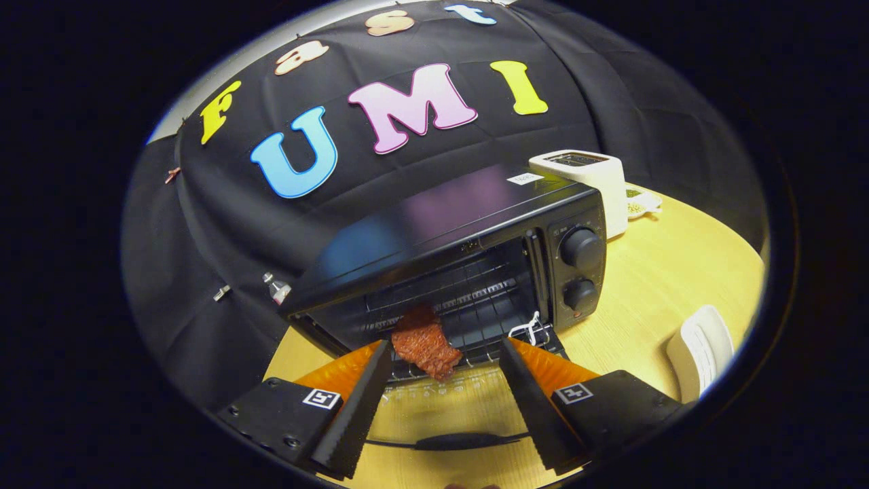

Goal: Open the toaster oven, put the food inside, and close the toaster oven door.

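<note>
Fingers: we see the gripper [445, 356] spread wide, its fingers [360, 401] holding nothing.
Door: the toaster oven's glass door [434, 414] lies folded down flat between and beneath the fingers.
Food: a reddish-brown slice of meat [424, 345] sits just ahead of the fingers, on the wire rack [475, 319] at the oven mouth.
Oven: we find the black toaster oven [461, 251] open on the wooden worktop [652, 292], two knobs [582, 248] beside the right finger's far side.
Beyond: a white toaster [587, 180] stands behind the oven.

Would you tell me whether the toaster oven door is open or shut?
Open: the door lies flat below the spread gripper, and the rack with food is exposed.
</note>
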